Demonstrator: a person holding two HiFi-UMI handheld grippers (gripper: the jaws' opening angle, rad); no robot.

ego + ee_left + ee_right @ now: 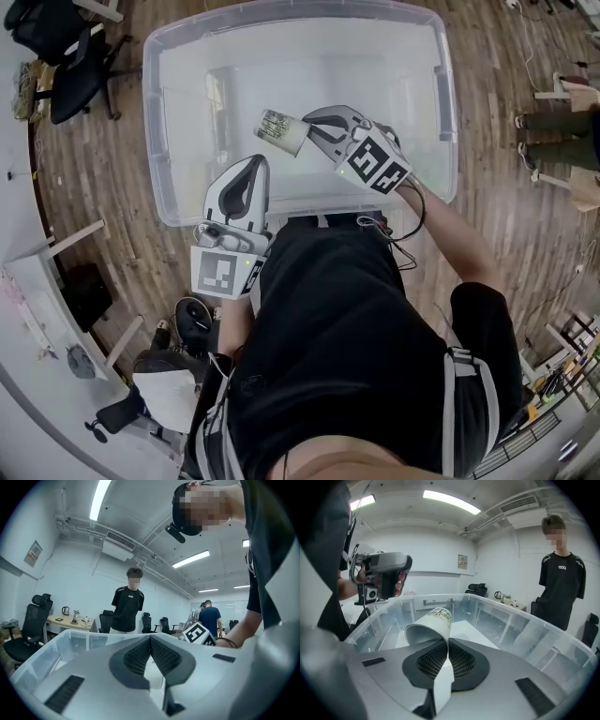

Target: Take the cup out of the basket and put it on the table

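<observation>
- Left hand-held gripper (151, 639): clenched, pads meeting at the tips, nothing between them. It sits over the near rim of the basket (153, 122), close to the person's black shirt (337, 319).
- Right hand-held gripper (446, 641): grasping the cup (430, 625) by its wall at the mouth, one pad inside and one outside.
- Cup: white paper with a dark print near the base, tipped on its side with the mouth toward the gripper. It is held within the basket's outline and not on any tabletop; whether it clears the rim I cannot tell.
- Basket: a large clear plastic tub with a pale floor, holding nothing but the cup. What it rests on cannot be made out.
- Floor (94, 178): wood planks, running all round the basket.
- Black chairs (66, 56) stand at the far left.
- A bystander (560, 588) in a black T-shirt stands just beyond the basket's far side.
- Further back, a desk (70, 619) against the white wall carries a kettle (65, 610).
- At the far end, two people (208, 618) stand among more chairs.
- Overhead: strip lights (450, 501) and a ceiling vent (119, 540).
</observation>
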